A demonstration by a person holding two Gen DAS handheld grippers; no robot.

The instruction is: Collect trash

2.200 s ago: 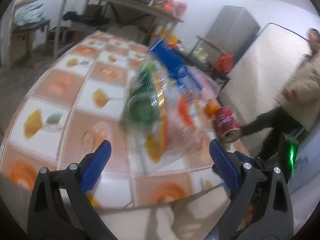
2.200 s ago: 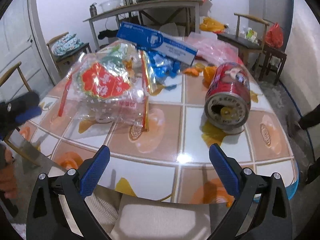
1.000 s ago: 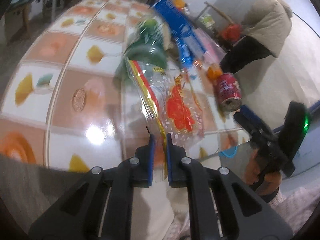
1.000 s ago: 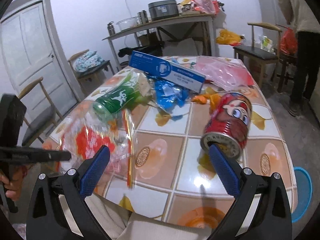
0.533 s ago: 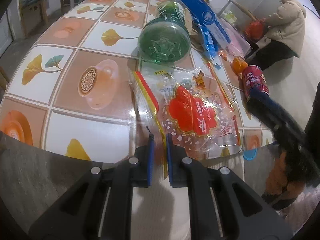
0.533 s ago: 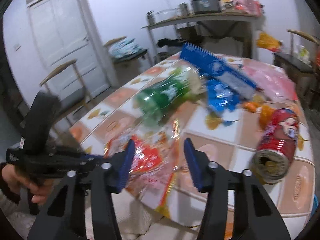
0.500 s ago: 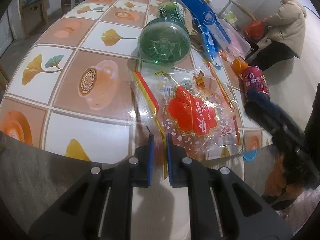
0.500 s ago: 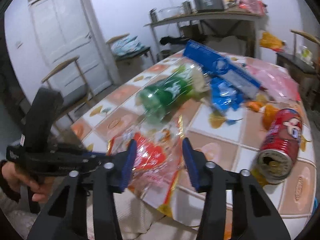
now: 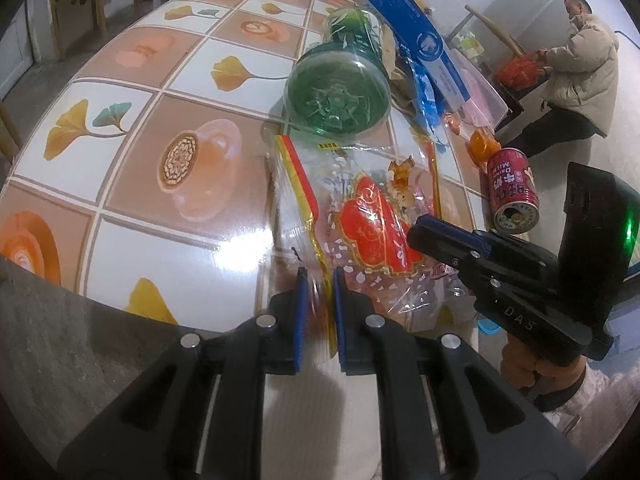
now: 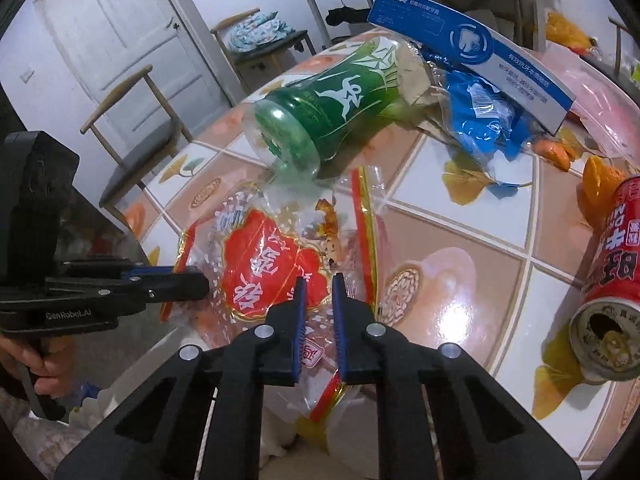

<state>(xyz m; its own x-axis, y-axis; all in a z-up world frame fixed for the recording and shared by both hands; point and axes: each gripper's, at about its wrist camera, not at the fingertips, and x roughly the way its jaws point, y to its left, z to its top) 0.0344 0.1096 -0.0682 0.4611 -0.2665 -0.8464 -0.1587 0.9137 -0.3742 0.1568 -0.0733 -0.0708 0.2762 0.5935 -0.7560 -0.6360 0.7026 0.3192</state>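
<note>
Right tool [image 10: 318,300] closed onto clear red-print bag [image 10: 264,268].

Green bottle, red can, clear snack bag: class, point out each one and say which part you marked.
green bottle [image 10: 340,96], right wrist view, on its label.
red can [image 9: 512,182], left wrist view, on its side.
clear snack bag [image 10: 264,268], right wrist view, on its red print.

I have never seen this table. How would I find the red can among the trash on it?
Start from the tiled table with leaf and cup pictures, and go to its edge, away from the green bottle and the blue box. The red can lies there on its side with its opened top showing. It is the only metal thing; its neighbours are plastic wrappers and orange peel.
</note>
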